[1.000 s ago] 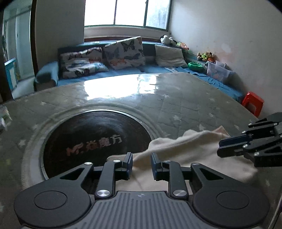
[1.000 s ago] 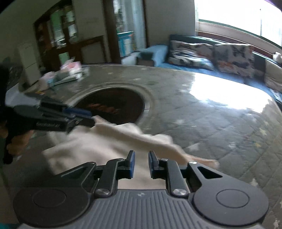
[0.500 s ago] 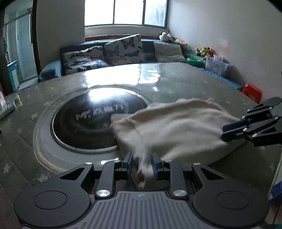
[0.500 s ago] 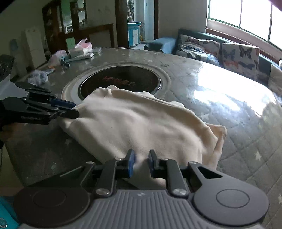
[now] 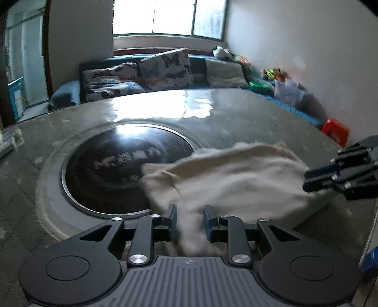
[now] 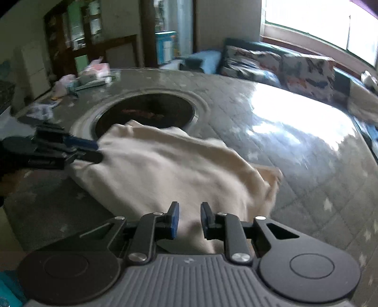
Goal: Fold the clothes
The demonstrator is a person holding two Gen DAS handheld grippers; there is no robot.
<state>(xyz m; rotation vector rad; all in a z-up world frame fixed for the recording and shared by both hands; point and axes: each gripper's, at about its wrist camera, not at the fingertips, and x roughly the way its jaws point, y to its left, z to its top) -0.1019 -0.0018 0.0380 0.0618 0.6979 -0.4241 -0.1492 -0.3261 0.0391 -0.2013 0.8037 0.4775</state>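
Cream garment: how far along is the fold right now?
Done: both grippers have a hold. The cream garment is bunched between the jaws of the left gripper and right gripper. In hand: it is spread between them over the table, one edge overlapping the dark round inset. Left: no neat fold shows; it looks rumpled, so folding remains.

Bright window, blue sofa with butterfly cushions, white wall, red stool.
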